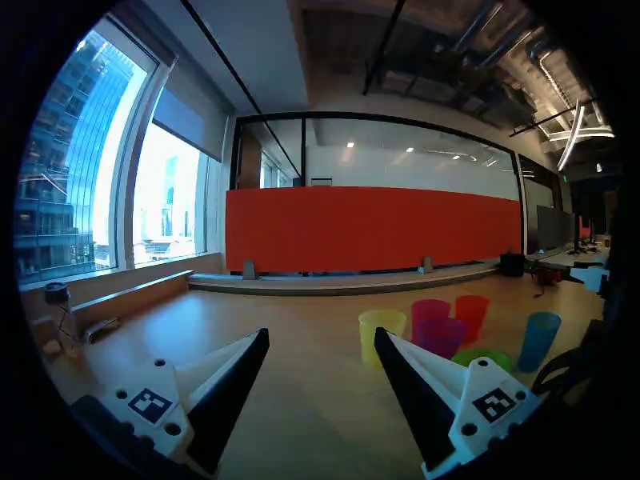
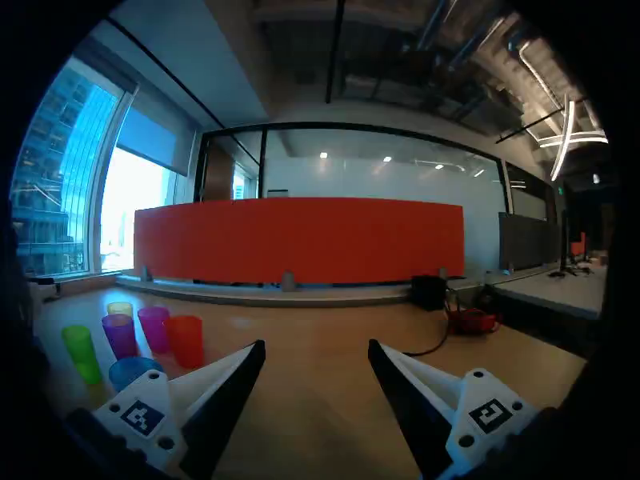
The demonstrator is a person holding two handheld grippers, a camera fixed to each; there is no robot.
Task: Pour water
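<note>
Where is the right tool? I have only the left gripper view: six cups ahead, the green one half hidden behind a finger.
Observer: In the right gripper view, the right tool is open and empty, pointing across the table.
Operator: Is it near anything?
Observer: The blue cup is nearest, low on its left and partly hidden by the tool.
Operator: And the green one?
Observer: The green cup stands upright at the left end of the group, with its whole side showing.
</note>
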